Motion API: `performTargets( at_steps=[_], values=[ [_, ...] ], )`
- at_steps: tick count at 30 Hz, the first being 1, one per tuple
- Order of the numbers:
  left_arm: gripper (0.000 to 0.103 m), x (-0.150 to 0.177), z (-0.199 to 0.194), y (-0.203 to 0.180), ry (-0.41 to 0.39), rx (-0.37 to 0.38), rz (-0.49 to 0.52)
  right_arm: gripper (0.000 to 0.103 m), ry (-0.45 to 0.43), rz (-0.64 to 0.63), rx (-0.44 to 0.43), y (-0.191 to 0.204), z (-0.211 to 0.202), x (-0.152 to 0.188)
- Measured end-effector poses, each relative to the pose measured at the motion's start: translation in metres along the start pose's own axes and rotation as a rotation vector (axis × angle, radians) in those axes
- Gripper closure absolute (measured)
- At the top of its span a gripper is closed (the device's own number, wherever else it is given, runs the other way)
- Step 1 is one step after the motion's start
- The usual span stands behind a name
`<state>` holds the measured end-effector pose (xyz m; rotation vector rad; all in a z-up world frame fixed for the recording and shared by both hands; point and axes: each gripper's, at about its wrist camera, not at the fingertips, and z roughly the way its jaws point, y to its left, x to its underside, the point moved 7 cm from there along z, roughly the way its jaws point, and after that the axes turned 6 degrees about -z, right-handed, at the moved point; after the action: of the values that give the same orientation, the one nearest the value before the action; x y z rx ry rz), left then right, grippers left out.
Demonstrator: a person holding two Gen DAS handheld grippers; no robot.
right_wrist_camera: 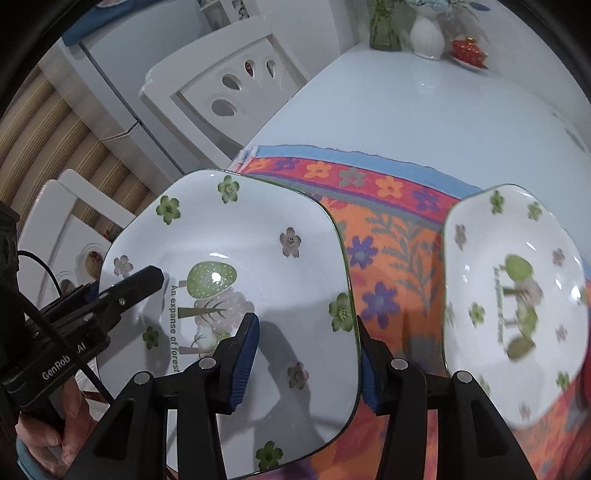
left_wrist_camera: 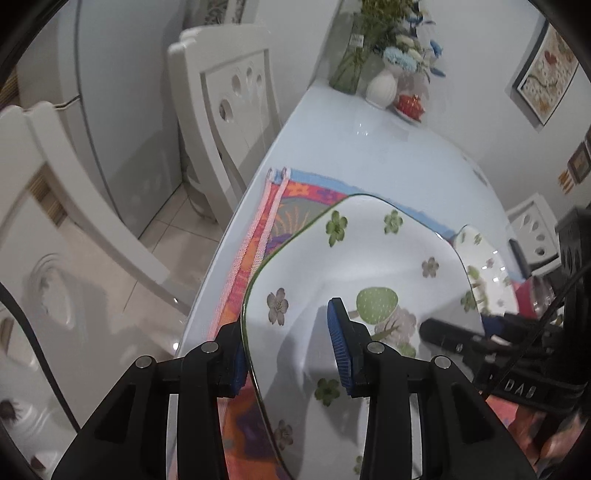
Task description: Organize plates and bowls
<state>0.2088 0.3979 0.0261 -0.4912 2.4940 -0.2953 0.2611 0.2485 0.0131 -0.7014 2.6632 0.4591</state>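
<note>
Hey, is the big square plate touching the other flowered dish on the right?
Apart. The right wrist view shows orange cloth between the square plate and the flowered dish.

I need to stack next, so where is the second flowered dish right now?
In the right wrist view the second flowered dish sits at the right on the floral cloth, apart from the square plate both grippers hold.

Two plates [right_wrist_camera: 236, 236] [right_wrist_camera: 517, 295] lie over one cloth [right_wrist_camera: 388, 229]. Behind the cloth stand two vases [right_wrist_camera: 426, 35] [right_wrist_camera: 384, 26], beside one red dish [right_wrist_camera: 469, 51]. Two grippers [right_wrist_camera: 306, 350] [left_wrist_camera: 291, 354]. Two chairs [right_wrist_camera: 229, 81] [right_wrist_camera: 55, 221].
</note>
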Motion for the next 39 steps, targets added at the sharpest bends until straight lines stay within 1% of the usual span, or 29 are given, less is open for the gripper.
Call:
performTargets(
  at_steps=[2,5,8,10,14,17,20,24,29,35,39],
  values=[
    [0.069,0.004,-0.018,-0.005,-0.007,-0.006,0.006,0.055,-0.003,0.017,-0.003,0.006,-0.014,0.006],
    [0.069,0.017,-0.039,-0.013,-0.010,-0.004,0.021,0.055,-0.009,0.030,0.005,0.015,-0.043,0.027],
    [0.069,0.039,-0.062,-0.018,0.003,0.009,0.030,0.055,-0.008,0.048,0.018,0.022,-0.064,0.048],
    [0.069,0.056,-0.072,-0.022,0.017,0.014,0.038,0.055,0.001,0.071,0.033,0.027,-0.077,0.069],
    [0.069,0.091,-0.086,-0.029,0.061,0.036,0.056,0.055,0.031,0.116,0.052,0.034,-0.089,0.111],
    [0.069,0.118,-0.091,-0.033,0.100,0.058,0.061,0.055,0.064,0.147,0.057,0.037,-0.094,0.149],
    [0.069,0.145,-0.092,-0.036,0.148,0.071,0.066,0.055,0.099,0.170,0.058,0.039,-0.095,0.181],
    [0.069,0.176,-0.088,-0.041,0.202,0.069,0.082,0.055,0.154,0.204,0.055,0.034,-0.093,0.219],
    [0.069,0.204,-0.084,-0.045,0.247,0.067,0.080,0.055,0.189,0.206,0.074,0.028,-0.093,0.242],
    [0.069,0.219,-0.073,-0.048,0.278,0.074,0.084,0.055,0.216,0.207,0.105,0.023,-0.090,0.260],
    [0.069,0.219,-0.063,-0.049,0.290,0.068,0.092,0.055,0.225,0.206,0.120,0.018,-0.082,0.262]
  ],
)
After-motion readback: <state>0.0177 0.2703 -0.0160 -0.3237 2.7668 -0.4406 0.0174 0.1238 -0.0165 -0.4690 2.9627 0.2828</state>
